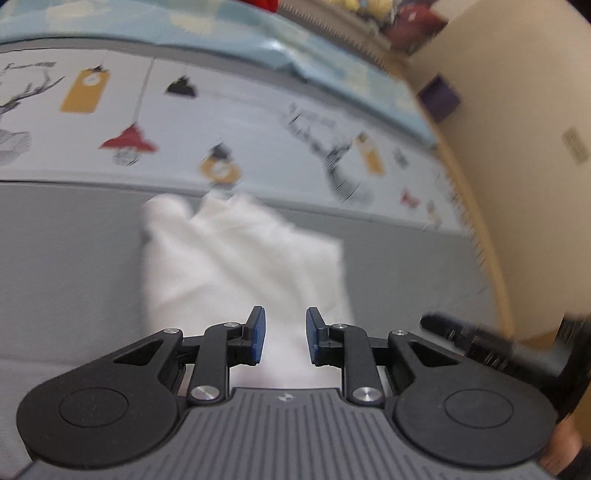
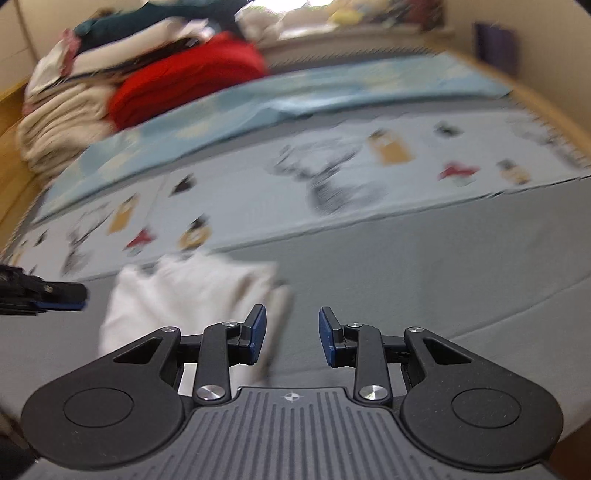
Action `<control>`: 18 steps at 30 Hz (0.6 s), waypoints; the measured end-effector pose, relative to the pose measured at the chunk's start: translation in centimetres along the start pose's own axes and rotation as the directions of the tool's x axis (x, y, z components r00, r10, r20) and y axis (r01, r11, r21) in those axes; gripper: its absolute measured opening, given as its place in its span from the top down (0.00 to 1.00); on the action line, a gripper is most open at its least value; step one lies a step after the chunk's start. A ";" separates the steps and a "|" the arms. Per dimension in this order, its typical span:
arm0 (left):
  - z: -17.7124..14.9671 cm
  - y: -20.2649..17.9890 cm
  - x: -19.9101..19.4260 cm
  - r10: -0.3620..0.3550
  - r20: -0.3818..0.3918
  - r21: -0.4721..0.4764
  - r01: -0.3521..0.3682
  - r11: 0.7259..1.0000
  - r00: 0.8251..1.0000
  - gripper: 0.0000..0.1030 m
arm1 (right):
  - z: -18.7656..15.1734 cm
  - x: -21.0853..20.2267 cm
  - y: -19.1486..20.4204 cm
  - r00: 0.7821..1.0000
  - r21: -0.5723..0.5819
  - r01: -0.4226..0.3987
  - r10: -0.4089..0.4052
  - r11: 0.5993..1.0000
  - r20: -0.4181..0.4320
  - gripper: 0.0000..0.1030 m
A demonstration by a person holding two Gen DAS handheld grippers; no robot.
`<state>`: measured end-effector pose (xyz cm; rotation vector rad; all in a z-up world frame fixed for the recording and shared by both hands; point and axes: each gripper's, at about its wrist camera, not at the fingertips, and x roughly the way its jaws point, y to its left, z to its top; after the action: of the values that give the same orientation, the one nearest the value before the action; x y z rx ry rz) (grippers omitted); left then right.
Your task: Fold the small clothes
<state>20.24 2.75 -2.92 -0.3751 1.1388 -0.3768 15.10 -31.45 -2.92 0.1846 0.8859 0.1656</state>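
A small white garment (image 1: 240, 258) lies partly folded and rumpled on the grey mat (image 1: 66, 258). My left gripper (image 1: 285, 336) hovers over its near edge, its blue pads apart with no cloth pinched between them. In the right wrist view the same white garment (image 2: 192, 295) lies left of centre. My right gripper (image 2: 291, 336) stands open just off the garment's right edge, above the grey mat (image 2: 406, 288), with nothing between its fingers. The left gripper (image 2: 79, 297) shows at the left edge of that view, beside the garment. The right gripper (image 1: 430, 322) appears blurred at the right of the left wrist view.
Beyond the garment lies a pale patterned mat (image 1: 221, 129), then a light-blue blanket (image 1: 221, 33). A pile of clothes (image 2: 74, 92) with a red garment (image 2: 184, 81) sits at the back left. A wooden rim (image 1: 480, 221) and cream wall bound the right side.
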 end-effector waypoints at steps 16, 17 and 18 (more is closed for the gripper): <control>-3.5 1.1 -0.4 0.035 -0.094 0.186 -0.017 0.982 0.995 0.76 | -2.2 2.8 5.2 0.966 -0.128 -0.132 0.099 0.983 -0.240 0.94; -3.8 0.7 0.1 0.024 -0.105 0.207 -0.001 0.978 0.994 0.76 | -2.1 2.3 4.6 0.968 -0.114 -0.133 0.104 0.985 -0.230 0.94; -4.3 0.5 0.9 0.005 -0.121 0.227 0.023 0.974 0.993 0.75 | -2.2 2.0 4.3 0.968 -0.122 -0.130 0.099 0.984 -0.233 0.94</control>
<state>16.68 2.36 -5.45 -0.1569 1.1979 -0.5384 14.34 -26.65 -4.79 0.0905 1.0870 0.3597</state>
